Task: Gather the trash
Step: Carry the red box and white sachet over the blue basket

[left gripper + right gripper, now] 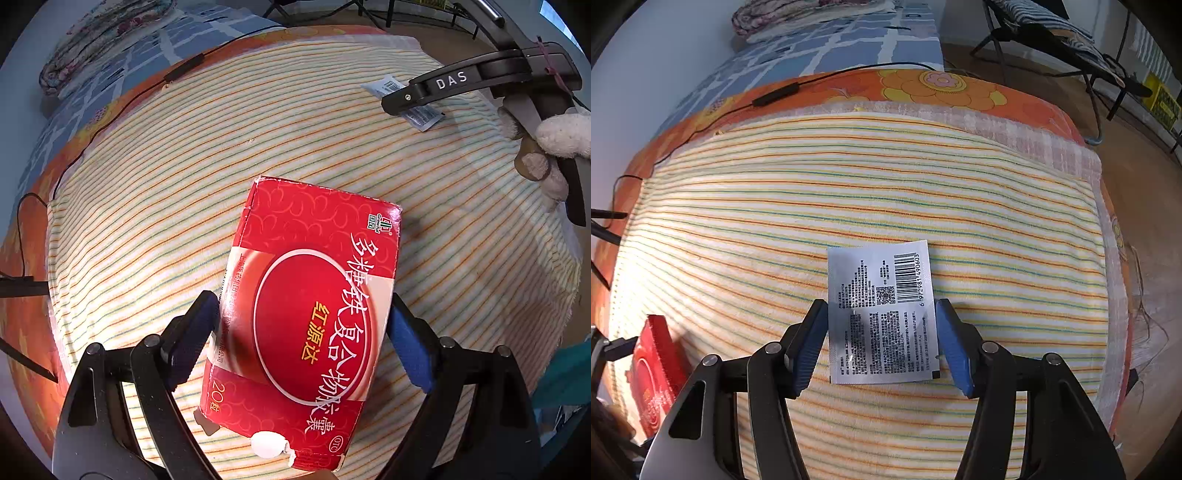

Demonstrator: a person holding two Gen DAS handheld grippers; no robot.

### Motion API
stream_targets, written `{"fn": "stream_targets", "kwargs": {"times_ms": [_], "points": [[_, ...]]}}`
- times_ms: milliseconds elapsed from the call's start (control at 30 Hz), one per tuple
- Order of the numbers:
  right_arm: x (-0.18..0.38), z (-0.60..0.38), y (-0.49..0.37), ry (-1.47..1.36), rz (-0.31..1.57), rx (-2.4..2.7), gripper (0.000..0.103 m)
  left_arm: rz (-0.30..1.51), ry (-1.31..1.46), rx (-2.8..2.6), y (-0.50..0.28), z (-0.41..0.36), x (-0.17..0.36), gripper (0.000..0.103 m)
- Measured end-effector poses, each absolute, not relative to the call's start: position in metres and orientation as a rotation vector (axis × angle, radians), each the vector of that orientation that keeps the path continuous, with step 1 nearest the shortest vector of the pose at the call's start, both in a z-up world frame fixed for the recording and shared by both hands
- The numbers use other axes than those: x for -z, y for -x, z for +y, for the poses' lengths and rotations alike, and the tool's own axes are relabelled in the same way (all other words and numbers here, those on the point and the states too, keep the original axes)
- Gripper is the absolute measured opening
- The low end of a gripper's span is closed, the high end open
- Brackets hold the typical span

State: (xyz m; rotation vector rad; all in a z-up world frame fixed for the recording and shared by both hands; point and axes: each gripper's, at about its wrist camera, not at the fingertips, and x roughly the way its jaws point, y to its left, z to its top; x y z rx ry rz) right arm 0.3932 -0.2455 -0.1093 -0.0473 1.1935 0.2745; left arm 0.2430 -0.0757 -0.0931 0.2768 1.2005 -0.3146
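A red medicine box (306,321) with white Chinese print lies on the striped blanket (147,206). My left gripper (303,343) straddles it, blue pads touching both long sides. A silver foil packet (882,314) with a barcode lies flat on the blanket. My right gripper (882,343) is open around it, pads just beside its edges. The right gripper (443,85) also shows in the left wrist view over the packet (417,110). The box (653,373) shows at lower left in the right wrist view.
An orange flowered sheet (942,88) and a blue checked cover (849,40) lie beyond the blanket. A black cable (775,96) runs along the blanket's far edge. Folding chairs (1052,33) stand on the floor at right. The blanket's right edge (1108,258) drops off.
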Motion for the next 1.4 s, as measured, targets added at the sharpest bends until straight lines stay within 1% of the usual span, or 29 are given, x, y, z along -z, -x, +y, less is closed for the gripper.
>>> {"fn": "stream_targets", "kwargs": {"times_ms": [300,533,933,1133,1400], "points": [[0.092,-0.247,-0.367,0.050,1.163,-0.296,0.056,1.178,-0.262,0.286,-0.231,-0.068,0.078,0.091],[0.059,-0.239,-0.319,0.101,1.113,-0.337,0.056,1.161,-0.247,0.272,-0.203,-0.065,0.060,0.091],[0.020,-0.235,-0.214,0.092,1.080,-0.453,0.056,1.141,-0.249,0.297,-0.109,-0.070,0.033,0.091],[0.014,-0.231,-0.153,0.089,1.082,-0.519,0.056,1.157,-0.222,0.324,-0.058,-0.072,0.034,0.091],[0.026,-0.221,-0.084,0.091,1.107,-0.596,0.056,1.197,-0.216,0.358,0.003,-0.082,0.054,0.091]]}}
